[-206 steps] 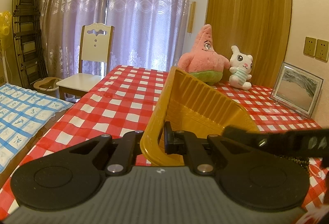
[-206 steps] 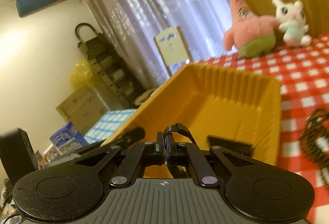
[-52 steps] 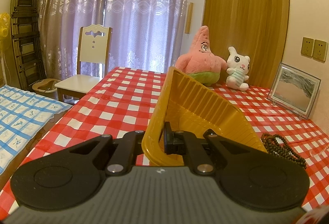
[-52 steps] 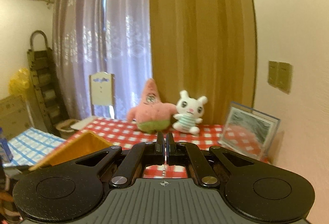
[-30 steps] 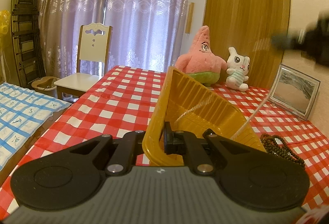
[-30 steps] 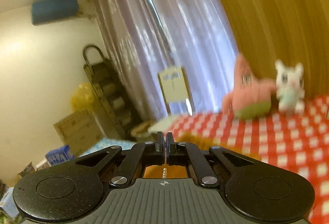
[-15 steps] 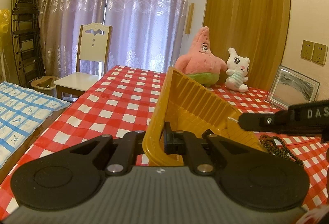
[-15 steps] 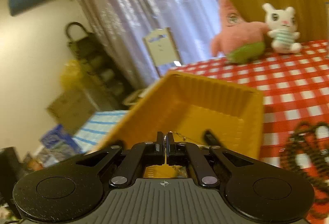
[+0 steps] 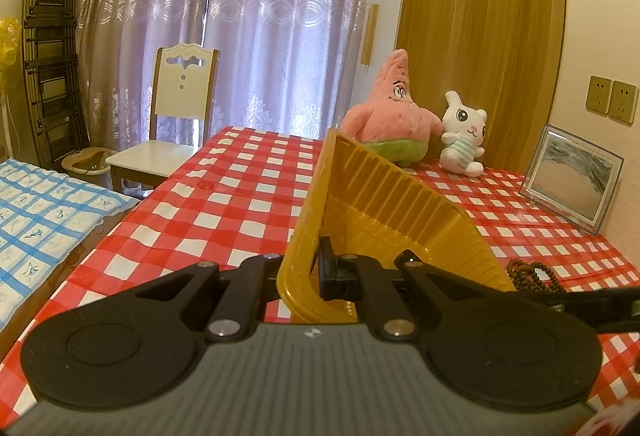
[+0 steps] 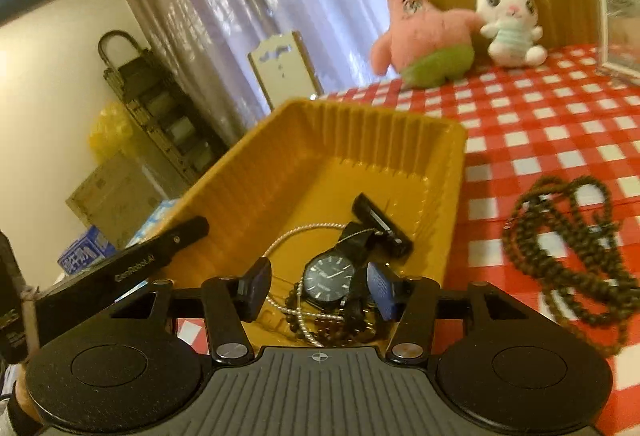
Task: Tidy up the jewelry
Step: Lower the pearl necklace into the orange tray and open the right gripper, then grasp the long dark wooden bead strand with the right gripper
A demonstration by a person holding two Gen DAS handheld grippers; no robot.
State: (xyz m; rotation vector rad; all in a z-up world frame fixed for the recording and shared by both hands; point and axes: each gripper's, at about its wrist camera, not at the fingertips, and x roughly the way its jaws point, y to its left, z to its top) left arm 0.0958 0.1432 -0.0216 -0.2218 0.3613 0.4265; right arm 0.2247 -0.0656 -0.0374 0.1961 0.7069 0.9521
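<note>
My left gripper is shut on the side wall of a yellow ribbed tray, which stands tilted on the red checked table. My right gripper hangs over the near end of the tray; its jaws are opening and the pads grip nothing. Below them in the tray lie a black watch, a thin pearly chain and a dark bead bracelet. A long brown bead necklace lies on the cloth right of the tray, also seen as a bead necklace in the left wrist view.
A pink star plush and a white bunny plush sit at the table's far end. A framed picture leans on the right wall. A white chair stands at the far left corner. A black oblong piece lies in the tray.
My right gripper came down over the tray and its jaws parted; the thin chain it held now lies in the tray. The left gripper and tray kept still.
</note>
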